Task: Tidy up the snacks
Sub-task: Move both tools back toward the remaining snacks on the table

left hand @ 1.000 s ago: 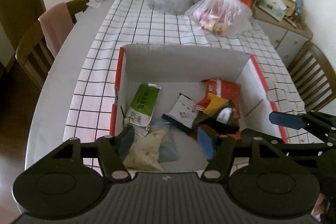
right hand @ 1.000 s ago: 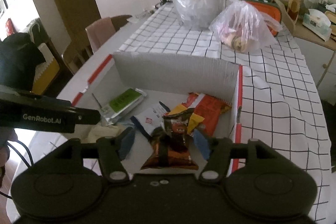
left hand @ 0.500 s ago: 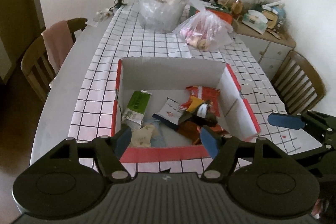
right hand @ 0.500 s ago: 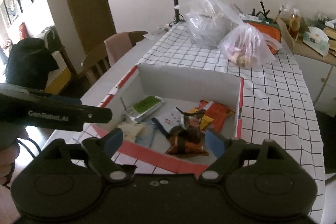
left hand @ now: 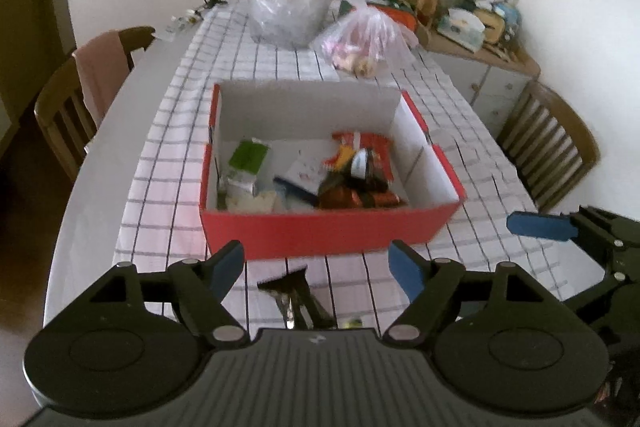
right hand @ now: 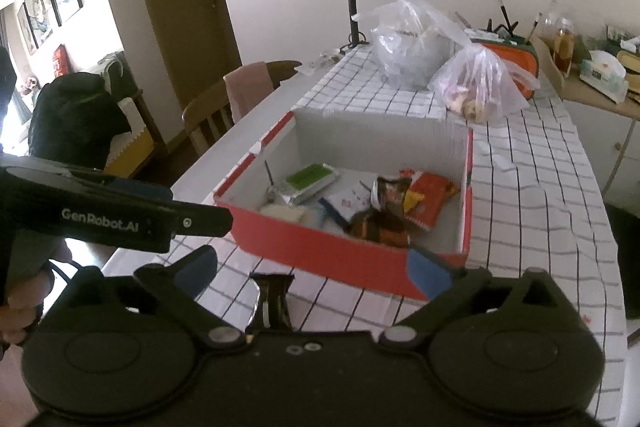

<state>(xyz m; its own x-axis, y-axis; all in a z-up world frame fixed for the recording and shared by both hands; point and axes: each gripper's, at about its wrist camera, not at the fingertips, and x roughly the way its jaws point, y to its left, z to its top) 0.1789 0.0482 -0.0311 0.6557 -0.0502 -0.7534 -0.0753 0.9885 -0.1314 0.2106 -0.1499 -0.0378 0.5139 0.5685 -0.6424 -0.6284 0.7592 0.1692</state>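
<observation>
Checked-cloth bench (left hand: pixel 256 75) carrying a red cardboard box (left hand: pixel 328 231) with most snack packets already inside: green packet (left hand: pixel 248 157) at its left, orange-red chip bag (right hand: pixel 428 195) and dark brown packet (right hand: pixel 376 227) heaped at its right. Just short of the box's near wall, one dark wrapped snack (left hand: pixel 292 291) lying loose on the cloth below both tools. Left tool (left hand: pixel 316 263) and right tool (right hand: pixel 312 267) both empty, jaws apart and just been widening; risk of nudging that flat wrapper away or pinching cloth along with it.
</observation>
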